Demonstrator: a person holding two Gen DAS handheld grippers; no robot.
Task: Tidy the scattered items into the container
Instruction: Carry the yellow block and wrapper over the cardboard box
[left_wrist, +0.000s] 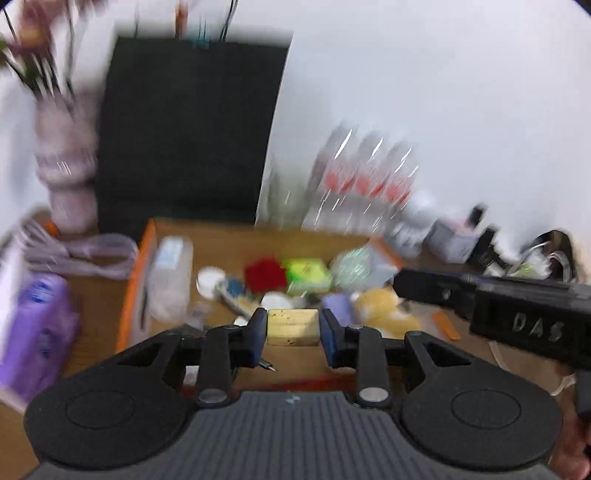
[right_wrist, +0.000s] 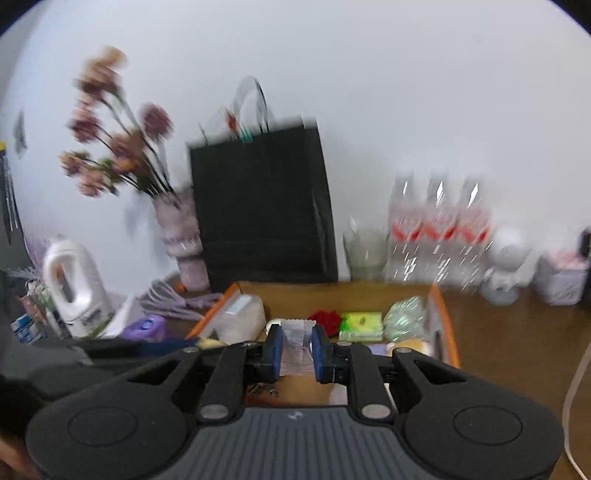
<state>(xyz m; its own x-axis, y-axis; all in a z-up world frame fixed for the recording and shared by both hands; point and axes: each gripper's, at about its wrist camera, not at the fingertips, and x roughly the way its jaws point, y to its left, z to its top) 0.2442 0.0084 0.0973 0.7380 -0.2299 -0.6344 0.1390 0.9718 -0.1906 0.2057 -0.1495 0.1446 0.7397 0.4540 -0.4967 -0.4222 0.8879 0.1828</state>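
Note:
Both views are motion-blurred. My left gripper (left_wrist: 293, 326) is shut on a pale wooden block (left_wrist: 293, 327) and holds it over the near part of an orange-edged cardboard box (left_wrist: 137, 273). The box holds several items: a clear plastic bottle (left_wrist: 170, 277), a red item (left_wrist: 265, 274), a green packet (left_wrist: 308, 272) and a yellow plush toy (left_wrist: 382, 306). My right gripper (right_wrist: 297, 349) is shut on a translucent white packet (right_wrist: 297, 345) above the same box (right_wrist: 441, 317). The right gripper's black body (left_wrist: 517, 314) shows at the right of the left wrist view.
A black paper bag (right_wrist: 262, 206) stands behind the box. A vase of flowers (right_wrist: 181, 243), a white detergent jug (right_wrist: 75, 288) and a purple pack (left_wrist: 37, 332) are to the left. Water bottles (right_wrist: 439, 229) and small jars (right_wrist: 506, 258) stand at the right on the wooden table.

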